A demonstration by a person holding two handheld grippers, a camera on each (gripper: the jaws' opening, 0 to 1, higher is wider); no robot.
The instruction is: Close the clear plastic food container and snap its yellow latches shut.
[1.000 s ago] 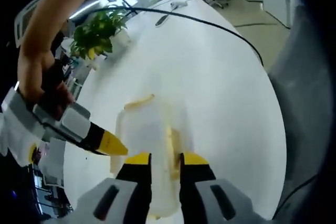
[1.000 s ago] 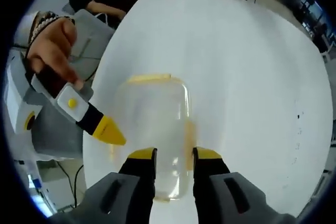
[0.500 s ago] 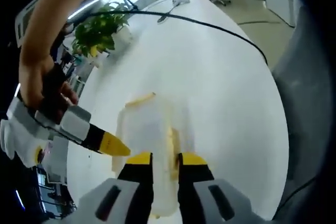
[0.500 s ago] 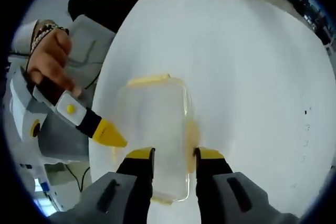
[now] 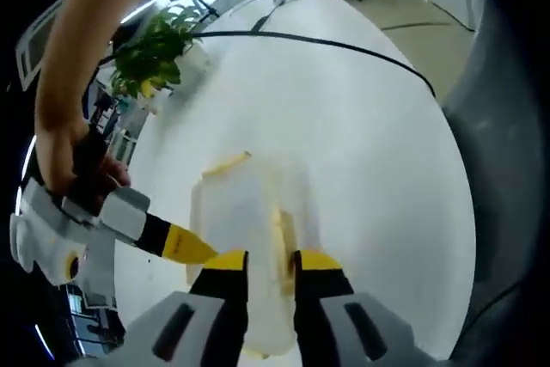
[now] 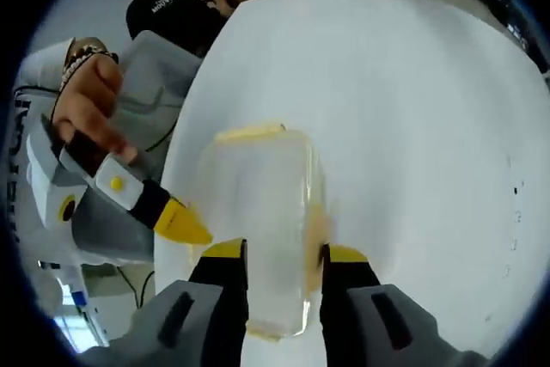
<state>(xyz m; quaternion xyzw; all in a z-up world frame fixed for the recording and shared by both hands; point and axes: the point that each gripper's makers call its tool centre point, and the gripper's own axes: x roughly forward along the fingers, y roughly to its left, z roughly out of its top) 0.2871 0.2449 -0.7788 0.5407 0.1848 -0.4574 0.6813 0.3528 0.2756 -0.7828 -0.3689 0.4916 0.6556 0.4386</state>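
So the clear container [image 5: 245,238] sits on the round white table [image 5: 344,143], lid on, and it's the thing everything else is arranged around. In the left gripper view the left gripper [image 5: 268,261] comes in over the near end of the container with its two yellow-tipped jaws a small gap apart, one on each side of the long yellow latch [image 5: 281,238] running down the container's side. Can't tell if the tips actually touch the plastic or just hover right above it. Another yellow latch [image 5: 226,163] shows at the container's far end. The other gripper pokes in from the left of the container, held by a hand [image 5: 73,156], with its yellow tip right up against the container's near left edge.

In the right gripper view the right gripper [image 6: 279,257] has its jaws set wider apart, straddling the near part of the container [image 6: 258,221], the jaws about as wide as the box itself. They aren't pinching anything I can make out. The latch at the far end [image 6: 249,132] lies flat along the rim.

Beyond the container in the left gripper view there's a black cable [image 5: 344,45] crossing the table and a green potted plant [image 5: 155,53] at the table's far left edge
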